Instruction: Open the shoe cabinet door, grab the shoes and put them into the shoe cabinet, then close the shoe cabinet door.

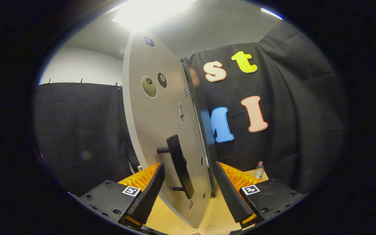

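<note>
**A:** Nearest to us, the hand-held gripper (188, 191) has its two fingers spread wide, one on each side of the shoe cabinet door (157, 130). Are they gripping anything?

**B:** No. They straddle the lower part of the door panel without pressing on it. The panel stands between them, almost edge-on to us, with its free edge on the right-hand side.

**A:** And the handle (180, 166)?

**B:** That dark bar sits on two short posts on the door's face, just ahead of the fingers at about twelve o'clock, a shade towards eleven. Its long axis runs upright, leaning slightly from eleven down to five, so it crosses the gap between the fingers rather than lying along it.

**A:** So which finger is closer?

**B:** The left one, I'd judge; the bar's lower end lies just beside its tip, while the right finger is on the far side of the door's edge.

**A:** Anything else about?

**B:** A small bottle (259, 170) stands on the worktop (175, 218) at about two o'clock, beyond the right finger. I can't tell where the shoes are.
</note>
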Motion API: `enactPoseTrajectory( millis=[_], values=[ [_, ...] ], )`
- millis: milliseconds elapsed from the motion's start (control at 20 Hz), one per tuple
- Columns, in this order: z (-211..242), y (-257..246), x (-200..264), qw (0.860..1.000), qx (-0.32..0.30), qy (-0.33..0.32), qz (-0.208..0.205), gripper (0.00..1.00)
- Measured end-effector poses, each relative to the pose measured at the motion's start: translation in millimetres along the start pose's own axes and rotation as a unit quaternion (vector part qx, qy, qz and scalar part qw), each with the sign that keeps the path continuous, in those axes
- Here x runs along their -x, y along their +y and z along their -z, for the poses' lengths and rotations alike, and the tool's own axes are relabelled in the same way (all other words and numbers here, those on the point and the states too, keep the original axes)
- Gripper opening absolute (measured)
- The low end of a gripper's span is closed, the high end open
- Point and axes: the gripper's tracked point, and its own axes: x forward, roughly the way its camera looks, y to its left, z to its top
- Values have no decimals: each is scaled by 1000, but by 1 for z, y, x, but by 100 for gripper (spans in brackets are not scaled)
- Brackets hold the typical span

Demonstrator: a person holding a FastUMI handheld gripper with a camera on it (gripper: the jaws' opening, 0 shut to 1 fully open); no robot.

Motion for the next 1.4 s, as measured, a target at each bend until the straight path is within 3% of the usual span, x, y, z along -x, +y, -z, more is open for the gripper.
enactPoseTrajectory(
  millis=[950,1400],
  values=[
    [25,116,-85,989,21,24,-147,97],
    [33,183,-157,983,55,9,-174,97]
  ],
)
